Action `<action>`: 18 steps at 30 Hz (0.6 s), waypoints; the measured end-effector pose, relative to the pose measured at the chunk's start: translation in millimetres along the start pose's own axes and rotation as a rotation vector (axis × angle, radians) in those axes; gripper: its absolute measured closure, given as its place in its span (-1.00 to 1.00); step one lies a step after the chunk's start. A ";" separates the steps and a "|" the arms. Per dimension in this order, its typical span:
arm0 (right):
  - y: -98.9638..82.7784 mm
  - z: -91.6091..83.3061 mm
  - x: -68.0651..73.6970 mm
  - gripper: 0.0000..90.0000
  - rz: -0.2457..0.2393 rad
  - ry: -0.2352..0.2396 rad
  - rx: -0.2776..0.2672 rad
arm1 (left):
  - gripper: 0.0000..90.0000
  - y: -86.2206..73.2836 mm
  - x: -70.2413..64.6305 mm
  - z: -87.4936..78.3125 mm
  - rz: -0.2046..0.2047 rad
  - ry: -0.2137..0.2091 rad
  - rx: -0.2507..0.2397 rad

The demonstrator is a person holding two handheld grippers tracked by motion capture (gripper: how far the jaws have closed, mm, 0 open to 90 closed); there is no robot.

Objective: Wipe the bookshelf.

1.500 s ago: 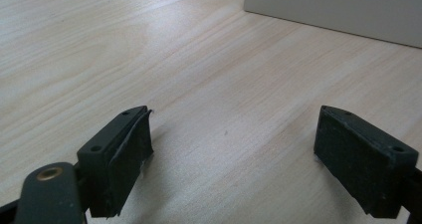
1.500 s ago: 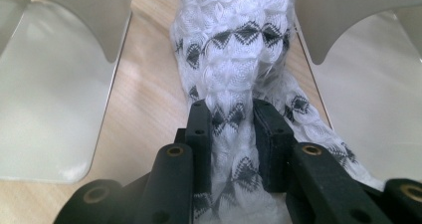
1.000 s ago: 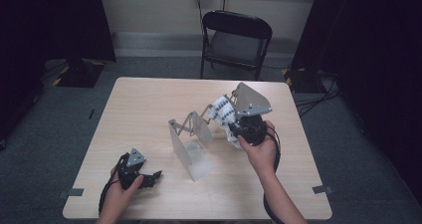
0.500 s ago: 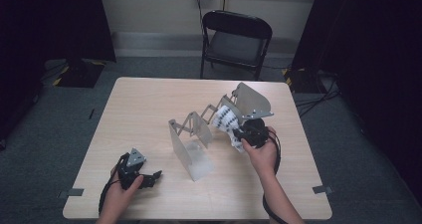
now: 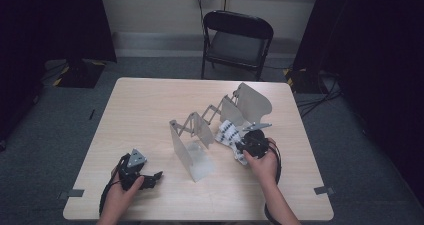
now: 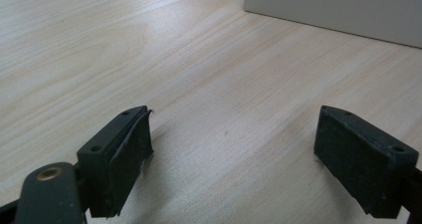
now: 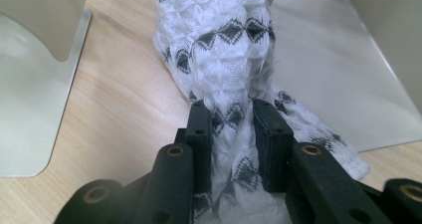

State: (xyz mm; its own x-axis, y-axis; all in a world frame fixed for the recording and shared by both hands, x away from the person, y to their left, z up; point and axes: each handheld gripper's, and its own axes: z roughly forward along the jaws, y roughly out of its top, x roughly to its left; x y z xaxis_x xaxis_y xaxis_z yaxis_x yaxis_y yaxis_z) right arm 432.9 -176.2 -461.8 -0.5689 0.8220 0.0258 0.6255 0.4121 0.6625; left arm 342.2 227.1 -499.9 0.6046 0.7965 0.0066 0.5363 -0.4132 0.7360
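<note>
We record one white knitted sock with rows of black diamond pattern, bunched lengthwise, partly lying on the table beside the base plate of a folding metal rack with accordion links, standing mid-table. We note its middle pinched between black jaws.

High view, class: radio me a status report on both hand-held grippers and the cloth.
Left hand-held gripper open, low over table. Right hand-held gripper shut on patterned cloth. Metal rack close around.

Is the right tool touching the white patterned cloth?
Touching. The right gripper view shows the right tool shut on the white patterned cloth, which is bunched between both jaws.
</note>
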 end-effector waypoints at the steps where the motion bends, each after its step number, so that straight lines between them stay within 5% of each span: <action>1: -0.2 -0.5 0.1 0.60 -0.002 -0.002 0.003 | -0.68 0.0 0.0 0.0 0.000 0.000 0.000; 9: 5.2 -18.8 4.6 0.60 -0.037 0.020 -0.025 | -0.68 -0.1 0.2 0.1 -0.001 -0.004 -0.002; 18: 39.3 -61.6 10.1 0.60 -0.021 0.051 -0.214 | -0.68 -0.1 0.1 0.2 -0.002 -0.002 -0.003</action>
State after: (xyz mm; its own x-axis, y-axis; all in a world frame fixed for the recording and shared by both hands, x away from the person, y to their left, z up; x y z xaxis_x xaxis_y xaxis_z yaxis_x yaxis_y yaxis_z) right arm 418.8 -175.9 -389.4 -0.6104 0.7909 0.0444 0.4888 0.3319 0.8068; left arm 342.4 227.2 -500.1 0.6050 0.7962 0.0041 0.5356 -0.4107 0.7379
